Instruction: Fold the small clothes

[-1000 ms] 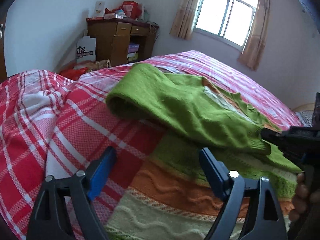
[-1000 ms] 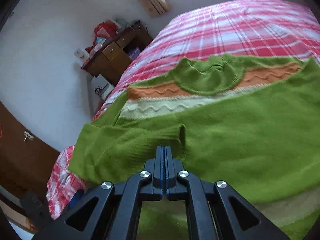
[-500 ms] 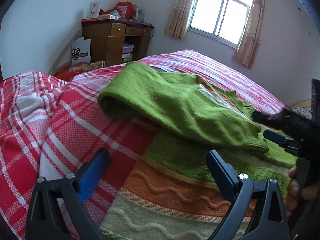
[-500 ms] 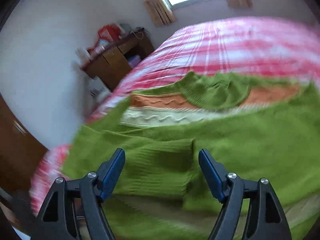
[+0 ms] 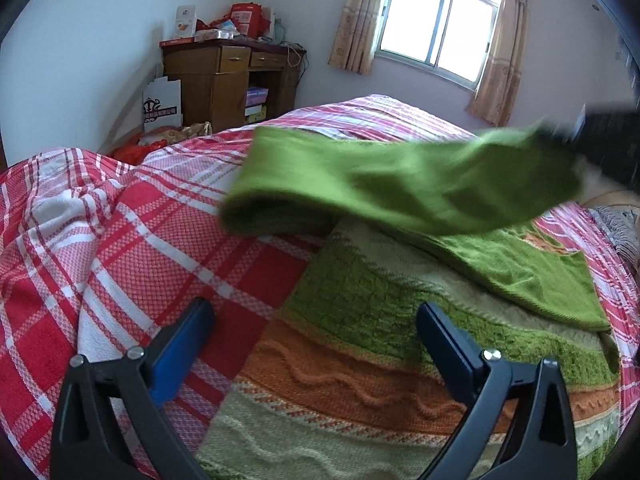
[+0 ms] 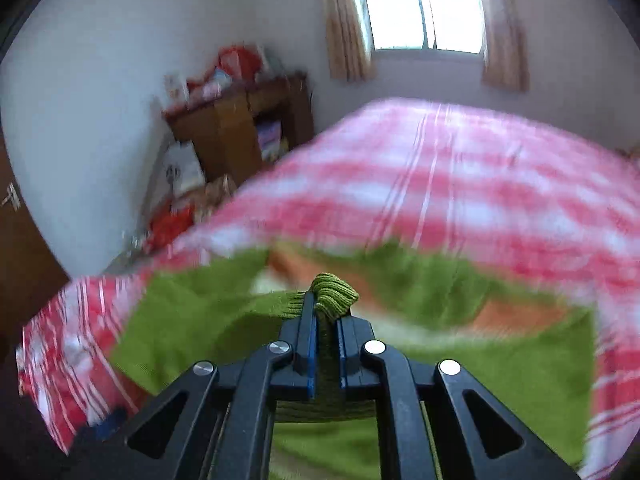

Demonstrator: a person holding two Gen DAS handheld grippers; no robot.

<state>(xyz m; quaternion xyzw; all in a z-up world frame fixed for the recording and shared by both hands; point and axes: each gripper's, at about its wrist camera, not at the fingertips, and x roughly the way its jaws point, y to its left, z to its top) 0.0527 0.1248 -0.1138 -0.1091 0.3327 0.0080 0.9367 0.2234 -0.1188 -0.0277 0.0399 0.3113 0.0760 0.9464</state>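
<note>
On the red plaid bed (image 5: 132, 248), a green sweater (image 5: 400, 320) lies spread, its sleeve (image 5: 400, 188) lifted — cuff pinched tight in the right gripper (image 6: 326, 316), left gripper (image 5: 316, 332) hovering, jaws wide, wooden desk (image 5: 228, 80) behind.

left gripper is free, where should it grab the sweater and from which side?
Probably the near hem corner of the sweater, coming from the blanket side. That edge lies flat between the open left gripper fingers. The right gripper is shut on the sleeve, lifted above the body.
</note>
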